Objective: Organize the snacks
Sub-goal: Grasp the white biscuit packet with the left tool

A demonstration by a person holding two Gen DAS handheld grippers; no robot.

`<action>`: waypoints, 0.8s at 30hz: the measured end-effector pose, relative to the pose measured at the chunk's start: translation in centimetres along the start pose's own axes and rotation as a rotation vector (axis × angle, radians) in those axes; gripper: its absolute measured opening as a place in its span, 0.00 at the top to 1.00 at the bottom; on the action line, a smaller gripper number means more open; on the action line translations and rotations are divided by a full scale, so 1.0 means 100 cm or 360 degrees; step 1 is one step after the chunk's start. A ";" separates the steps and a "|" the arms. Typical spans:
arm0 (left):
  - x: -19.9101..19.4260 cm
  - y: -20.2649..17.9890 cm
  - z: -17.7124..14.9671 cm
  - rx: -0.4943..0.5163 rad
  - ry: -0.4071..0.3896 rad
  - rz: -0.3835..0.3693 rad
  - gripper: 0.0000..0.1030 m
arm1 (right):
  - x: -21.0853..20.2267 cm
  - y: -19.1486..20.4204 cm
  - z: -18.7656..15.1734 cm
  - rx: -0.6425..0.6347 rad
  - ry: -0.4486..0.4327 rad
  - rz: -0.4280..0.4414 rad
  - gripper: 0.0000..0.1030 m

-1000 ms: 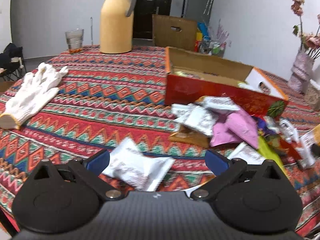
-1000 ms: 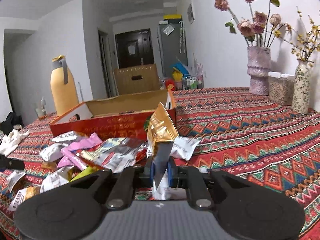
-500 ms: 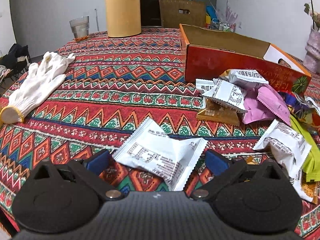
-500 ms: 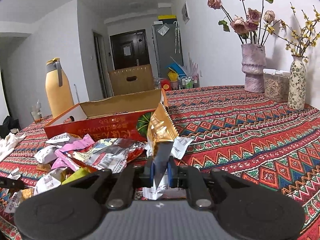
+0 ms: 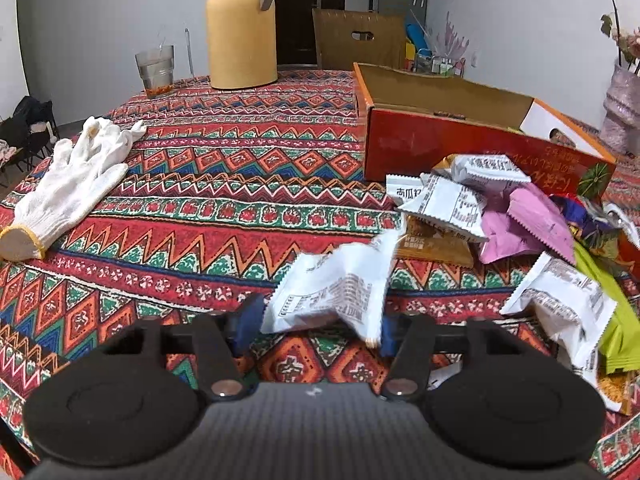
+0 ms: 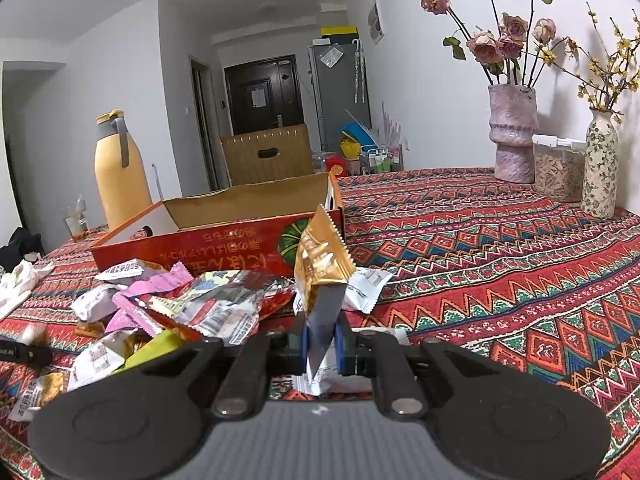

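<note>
1. My left gripper (image 5: 316, 326) is closing its jaws around a white snack packet (image 5: 334, 294) on the patterned tablecloth (image 5: 224, 184).
2. My right gripper (image 6: 322, 346) pinches a gold packet (image 6: 320, 268) upright, near the red box (image 6: 224, 248).

— What is on the surface (image 5: 224, 184)?
— A heap of snack packets (image 5: 516, 220), white, pink and green, lies just before the open red box (image 5: 460, 148).
— And apart from it?
— A white packet (image 5: 332, 292) lies crumpled; a gold packet (image 6: 320, 264) stands upright.
</note>
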State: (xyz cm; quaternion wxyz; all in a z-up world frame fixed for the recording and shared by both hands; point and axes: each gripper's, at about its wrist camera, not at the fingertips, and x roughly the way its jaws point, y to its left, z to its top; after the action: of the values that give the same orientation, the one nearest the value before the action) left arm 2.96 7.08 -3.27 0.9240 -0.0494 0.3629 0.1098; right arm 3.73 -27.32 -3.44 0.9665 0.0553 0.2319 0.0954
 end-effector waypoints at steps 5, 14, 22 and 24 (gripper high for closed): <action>-0.006 -0.001 -0.001 -0.0002 -0.0046 -0.0023 0.62 | -0.002 0.002 0.000 -0.0004 -0.0004 0.0001 0.88; -0.010 -0.002 0.000 -0.0007 -0.0049 -0.0062 0.86 | -0.006 0.003 0.000 -0.0007 -0.0016 0.0006 0.88; -0.010 -0.001 0.004 -0.0003 -0.0031 -0.0049 0.56 | -0.006 0.002 0.000 -0.0006 -0.0018 0.0008 0.88; -0.008 -0.003 0.007 0.0023 -0.0030 -0.0036 0.41 | -0.007 0.002 0.000 -0.0001 -0.0018 0.0007 0.88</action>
State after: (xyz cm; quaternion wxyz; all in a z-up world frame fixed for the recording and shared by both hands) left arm 2.95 6.83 -2.23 0.9289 -0.0458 0.3544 0.0970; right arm 3.05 -27.26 -3.13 0.9676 0.0561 0.2262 0.0974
